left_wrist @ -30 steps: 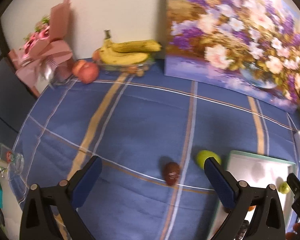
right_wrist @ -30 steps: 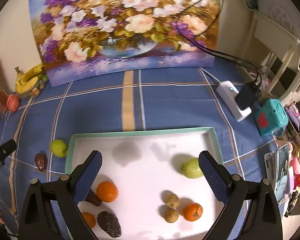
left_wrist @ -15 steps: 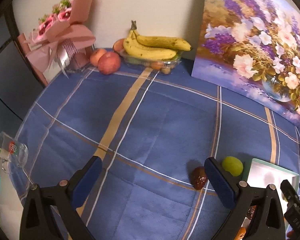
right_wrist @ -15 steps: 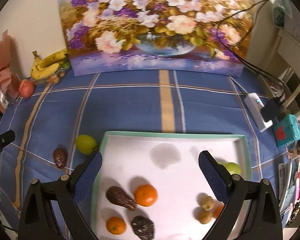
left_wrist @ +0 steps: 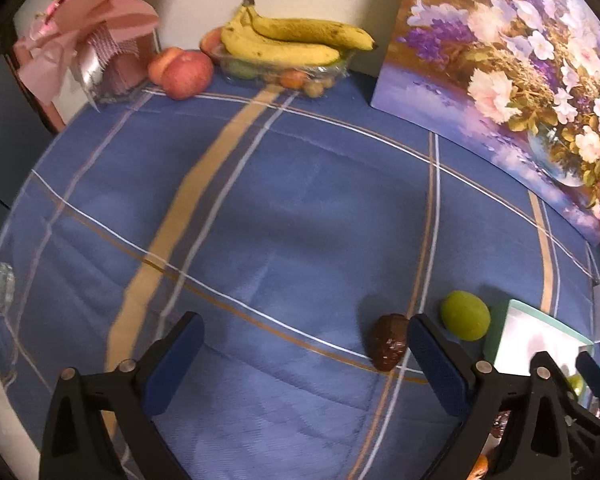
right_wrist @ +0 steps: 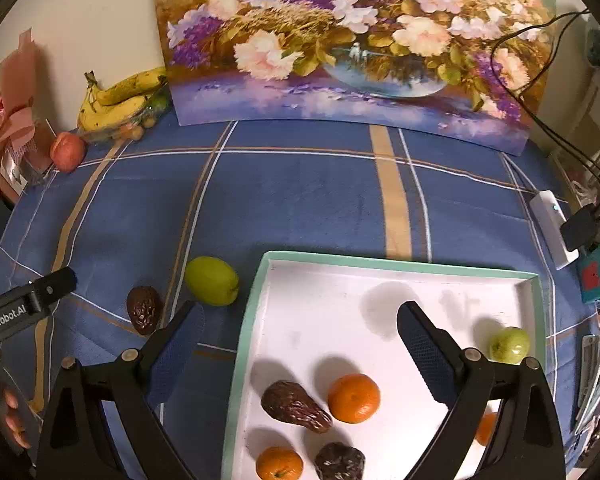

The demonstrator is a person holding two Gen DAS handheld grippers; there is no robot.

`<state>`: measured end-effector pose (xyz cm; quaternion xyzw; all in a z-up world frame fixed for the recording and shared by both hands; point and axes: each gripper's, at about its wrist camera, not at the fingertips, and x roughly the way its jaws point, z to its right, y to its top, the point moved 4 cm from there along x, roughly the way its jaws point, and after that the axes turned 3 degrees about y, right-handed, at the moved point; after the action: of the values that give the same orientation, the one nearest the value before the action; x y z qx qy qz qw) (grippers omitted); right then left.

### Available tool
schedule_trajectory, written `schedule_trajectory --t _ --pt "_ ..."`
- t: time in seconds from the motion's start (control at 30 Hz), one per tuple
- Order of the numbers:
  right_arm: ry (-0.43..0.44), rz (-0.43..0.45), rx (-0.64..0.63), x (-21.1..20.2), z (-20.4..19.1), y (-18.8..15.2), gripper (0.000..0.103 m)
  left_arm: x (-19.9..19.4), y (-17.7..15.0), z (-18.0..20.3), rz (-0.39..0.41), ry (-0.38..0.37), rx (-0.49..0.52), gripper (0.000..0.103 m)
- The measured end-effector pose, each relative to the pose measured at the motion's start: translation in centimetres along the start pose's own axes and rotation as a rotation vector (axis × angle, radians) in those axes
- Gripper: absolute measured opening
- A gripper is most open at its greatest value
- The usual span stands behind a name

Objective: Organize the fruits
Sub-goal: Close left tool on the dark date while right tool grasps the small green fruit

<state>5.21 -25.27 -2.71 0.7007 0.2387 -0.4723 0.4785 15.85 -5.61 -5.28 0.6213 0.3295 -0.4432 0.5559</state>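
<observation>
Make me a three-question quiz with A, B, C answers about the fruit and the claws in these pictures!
1. Where is the dark brown date that lies next to the green fruit?
A. in the white tray
B. on the blue cloth, left of the tray
C. in the banana dish

2. How many oranges lie fully in sight in the tray?
A. two
B. five
C. none

3. How are the two claws?
A. both shut on fruit
B. both open and holding nothing
C. one holds a banana

Answers:
1 B: the date sits on the blue cloth, beside the green fruit, outside the tray.
2 A: one orange and another orange show whole; a third orange bit peeks out behind a finger.
3 B: the left claw and the right claw are spread wide, with nothing between.
</observation>
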Motion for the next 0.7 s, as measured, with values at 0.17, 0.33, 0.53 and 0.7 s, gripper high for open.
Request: schedule_trajectory --t 0.17,0.33,0.53,0.7 --pt "-0.003 -0.004 0.006 0.4 0.1 0.2 0.097 1.5 -0.7 1.7 -0.050 -0.078 0.020 0.082" --pt "-0.003 -0.003 0.015 0.6 0.5 0.4 0.097 2.5 -1.1 3.7 -0.079 -0.126 0.055 0.067" --pt "-0.002 -0.005 0.019 1.2 0.8 0.7 0.097 4.0 -1.2 5.0 -0.112 -0.142 0.079 0.051" --pt "0.015 0.002 0.026 1.7 0.7 1.0 0.097 4.8 -1.3 5.8 -0.131 -0.158 0.088 0.043"
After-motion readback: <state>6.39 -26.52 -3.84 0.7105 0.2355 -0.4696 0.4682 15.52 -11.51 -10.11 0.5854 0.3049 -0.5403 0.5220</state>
